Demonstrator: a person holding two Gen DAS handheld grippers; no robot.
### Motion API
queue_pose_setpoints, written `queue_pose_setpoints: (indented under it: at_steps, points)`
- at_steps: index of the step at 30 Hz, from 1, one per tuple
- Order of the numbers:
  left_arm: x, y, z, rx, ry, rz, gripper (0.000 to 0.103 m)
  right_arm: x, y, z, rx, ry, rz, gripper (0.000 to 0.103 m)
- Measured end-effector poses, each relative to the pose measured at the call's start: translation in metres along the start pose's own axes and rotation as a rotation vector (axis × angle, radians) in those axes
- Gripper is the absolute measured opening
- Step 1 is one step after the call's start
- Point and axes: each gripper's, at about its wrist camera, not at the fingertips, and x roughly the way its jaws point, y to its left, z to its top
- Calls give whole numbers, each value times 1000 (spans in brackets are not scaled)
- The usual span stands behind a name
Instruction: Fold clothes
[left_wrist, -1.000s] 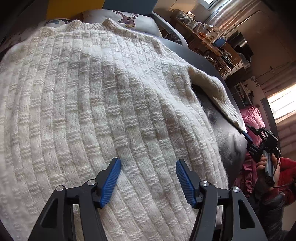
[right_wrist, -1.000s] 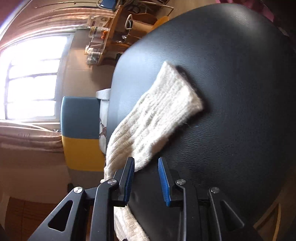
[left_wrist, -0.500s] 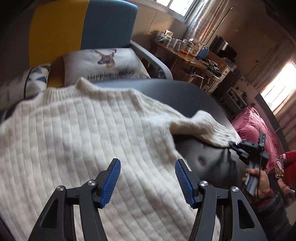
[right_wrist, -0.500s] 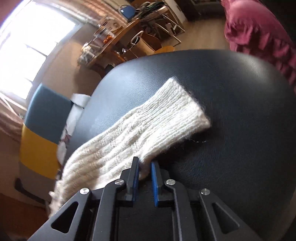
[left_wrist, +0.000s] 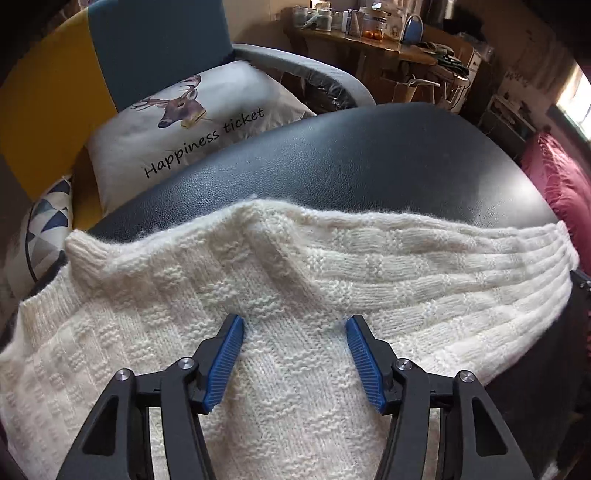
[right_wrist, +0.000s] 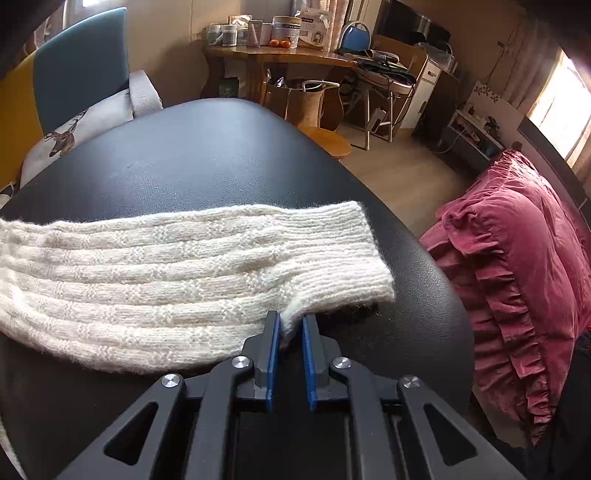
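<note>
1. Right tongs are pinching the sleeve near its cuff, lower centre.
2. Sleeve is running left–right across the bench.
3. Left tongs are hovering apart over the sweater body.

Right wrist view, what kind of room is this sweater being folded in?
Most likely a lived-in home room, not a lab. A cluttered wooden table with jars stands behind, a deer-print cushion sits on an armchair, and pink ruffled bedding lies beside the black padded surface.
</note>
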Motion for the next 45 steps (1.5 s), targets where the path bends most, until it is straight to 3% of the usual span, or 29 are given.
queue_pose_setpoints:
  at_steps: [2, 4, 9, 13, 18, 20, 22, 26, 32, 35, 37, 38, 40, 41, 44, 45]
  points:
    - [1, 0, 0, -6, -4, 3, 61, 1, -12, 1, 76, 4, 77, 11]
    - [1, 5, 2, -26, 3, -21, 62, 3, -24, 3, 151, 8, 153, 19]
    - [-32, 30, -7, -180, -22, -159, 62, -12, -54, -1, 352, -21, 350, 28]
    - [-73, 36, -34, -218, -44, -273, 64, -41, -30, -19, 294, 15, 622, 37]
    - [-111, -3, -72, -146, 32, -424, 65, -73, 54, -83, 51, 181, 827, 37]
    - [-118, -23, -82, -111, 73, -452, 65, -86, 90, -118, -66, 266, 887, 37]
    - [-125, -46, -92, -58, 121, -466, 66, -98, 105, -135, -103, 252, 902, 37]
    - [-126, -95, -106, 97, 225, -399, 66, -121, 137, -170, -177, 223, 931, 37]
    - [-91, -145, -127, 259, 431, -210, 66, -157, 183, -223, -289, 180, 973, 40]
    - [-85, -152, -136, 307, 440, -157, 74, -180, 206, -236, -344, 116, 1014, 45]
    - [-81, -156, -143, 335, 441, -123, 74, -187, 222, -242, -384, 120, 1040, 45]
    - [-85, -152, -145, 323, 414, -123, 73, -190, 226, -245, -397, 130, 1054, 45]
    - [-94, -134, -148, 259, 364, -146, 46, -194, 225, -250, -404, 144, 1079, 45]
    - [-99, -119, -147, 203, 341, -178, 41, -195, 221, -252, -399, 149, 1090, 45]
    - [-114, -45, -145, -127, 259, -434, 34, -188, 196, -254, -314, 163, 1099, 45]
    - [-117, -22, -149, -210, 235, -472, 34, -184, 186, -254, -274, 168, 1098, 46]
